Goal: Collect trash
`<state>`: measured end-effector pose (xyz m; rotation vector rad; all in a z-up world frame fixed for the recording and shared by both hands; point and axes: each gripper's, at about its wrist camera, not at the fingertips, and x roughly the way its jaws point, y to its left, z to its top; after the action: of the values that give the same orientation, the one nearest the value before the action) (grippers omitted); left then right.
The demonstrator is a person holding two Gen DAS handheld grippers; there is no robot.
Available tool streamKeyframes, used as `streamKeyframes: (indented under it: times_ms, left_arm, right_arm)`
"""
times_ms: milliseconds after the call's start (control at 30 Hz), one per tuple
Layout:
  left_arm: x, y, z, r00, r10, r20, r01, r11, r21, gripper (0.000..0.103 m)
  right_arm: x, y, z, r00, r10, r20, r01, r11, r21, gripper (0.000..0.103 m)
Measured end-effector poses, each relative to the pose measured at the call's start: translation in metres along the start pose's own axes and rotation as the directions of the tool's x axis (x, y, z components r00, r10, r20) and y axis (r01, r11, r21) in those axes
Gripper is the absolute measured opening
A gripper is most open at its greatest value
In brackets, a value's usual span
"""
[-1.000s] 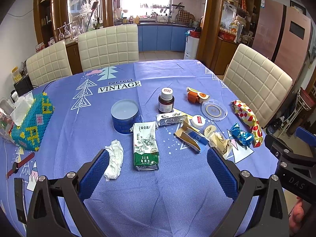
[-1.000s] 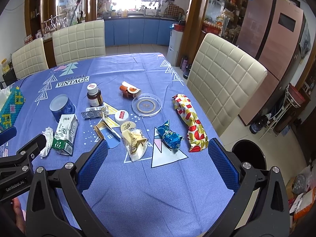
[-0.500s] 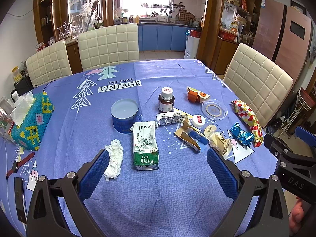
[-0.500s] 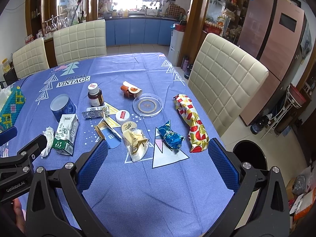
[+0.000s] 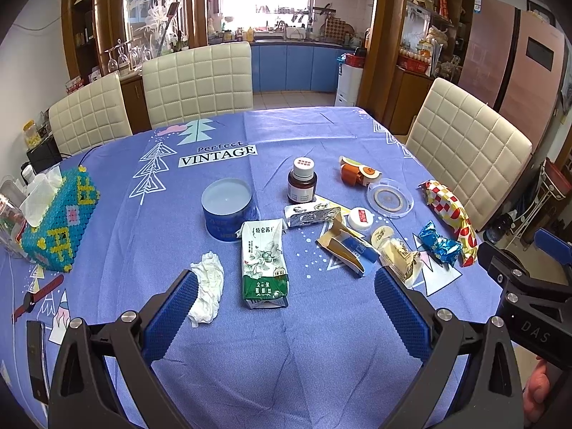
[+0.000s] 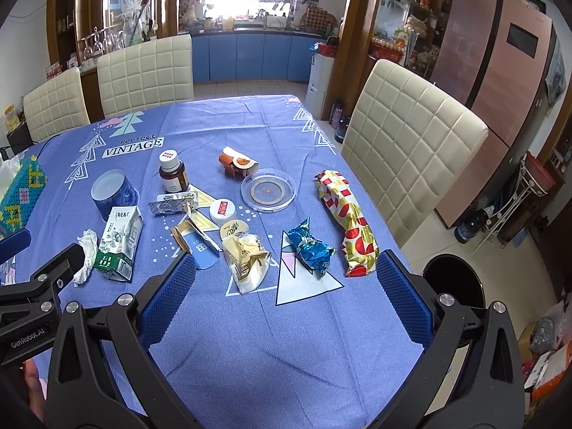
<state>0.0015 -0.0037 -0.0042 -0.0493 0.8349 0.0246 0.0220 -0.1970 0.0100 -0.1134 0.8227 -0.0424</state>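
Litter lies across a blue tablecloth. In the left wrist view a crumpled white tissue and a green-and-white milk carton sit just ahead of my open left gripper, which holds nothing. In the right wrist view a cream wrapper, a blue foil wrapper and a red-and-gold checked packet lie just beyond my open, empty right gripper. A torn blue-and-tan box lies left of the cream wrapper. A black bin stands on the floor off the table's right edge.
Further back stand a blue tin, a brown bottle, a foil blister pack, a clear round lid and an orange cup on its side. A beaded tissue box sits far left. Cream chairs ring the table.
Both views have shifted only slightly; the right gripper has edged a little forward. Nothing on the table has moved and both grippers stay open.
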Motion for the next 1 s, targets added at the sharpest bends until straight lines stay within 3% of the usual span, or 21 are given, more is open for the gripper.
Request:
streamKeyframes:
  times_ms: [567,767,867,1000]
  left_arm:
    - [0.001,0.0,0.0,1.0,-0.001,-0.003,0.001,1.0,-0.001,0.097]
    - [0.008,0.009,0.001,1.0,0.006,-0.019,-0.006,1.0,-0.026,0.097]
    - [0.017,0.011,-0.002,0.999,-0.017,-0.041,0.016,1.0,-0.023,0.097]
    - [0.029,0.015,-0.006,0.998,-0.016,-0.062,0.015,1.0,-0.015,0.097]
  right_arm:
    - [0.002,0.001,0.0,1.0,0.003,-0.007,-0.003,1.0,-0.001,0.1]
    - [0.008,0.003,-0.001,0.999,0.051,0.009,-0.051,0.999,-0.01,0.099]
    - [0.011,0.009,-0.003,0.995,0.085,0.043,-0.083,0.996,-0.045,0.092]
    - [0.028,0.019,-0.01,0.994,0.113,0.01,-0.112,0.99,-0.091,0.084]
